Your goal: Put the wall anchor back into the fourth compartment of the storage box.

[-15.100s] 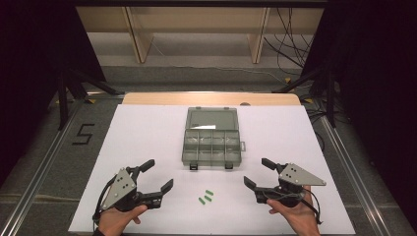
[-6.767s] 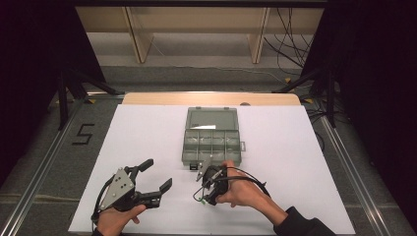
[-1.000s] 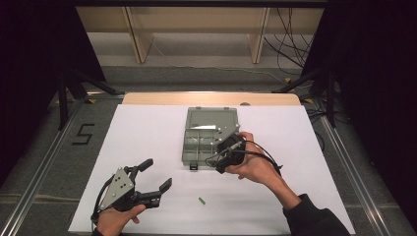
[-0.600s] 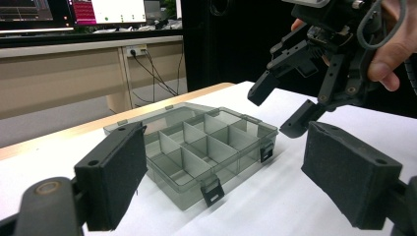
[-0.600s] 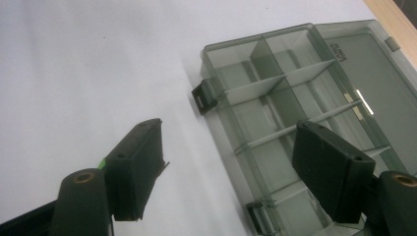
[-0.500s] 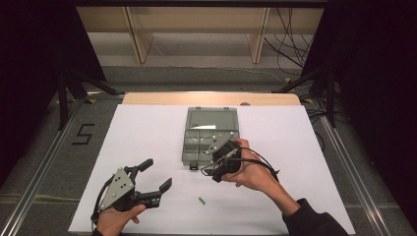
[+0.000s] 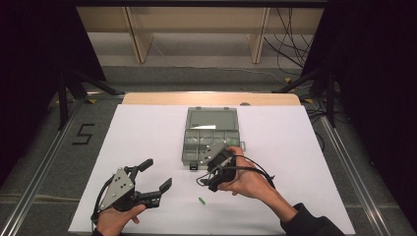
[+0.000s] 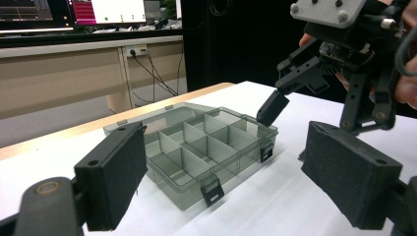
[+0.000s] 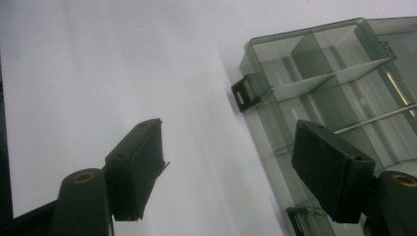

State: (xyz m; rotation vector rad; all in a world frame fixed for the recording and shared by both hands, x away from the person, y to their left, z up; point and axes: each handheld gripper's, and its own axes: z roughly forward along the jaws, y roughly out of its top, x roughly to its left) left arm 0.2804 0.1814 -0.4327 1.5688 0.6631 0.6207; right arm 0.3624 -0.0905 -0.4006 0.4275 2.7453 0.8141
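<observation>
Right gripper [image 7: 212,173] held at the near right corner of the open compartment box [image 7: 209,142], hand [image 7: 246,179] reaching in from the lower right, forearm angled across the white table [image 7: 147,128]. Jaws wide apart, nothing between them; one pad over the box edge, the other over bare table. Left gripper [image 7: 153,177] low at the near left of the table, hand [image 7: 115,219] under it, jaws wide open, empty, pointing toward the box. Small green piece [image 7: 201,200] lies on the table just in front of the right hand

Black claw [image 7: 212,167], grey three-cornered plate [image 7: 118,183], dark sleeve [image 7: 310,227].
</observation>
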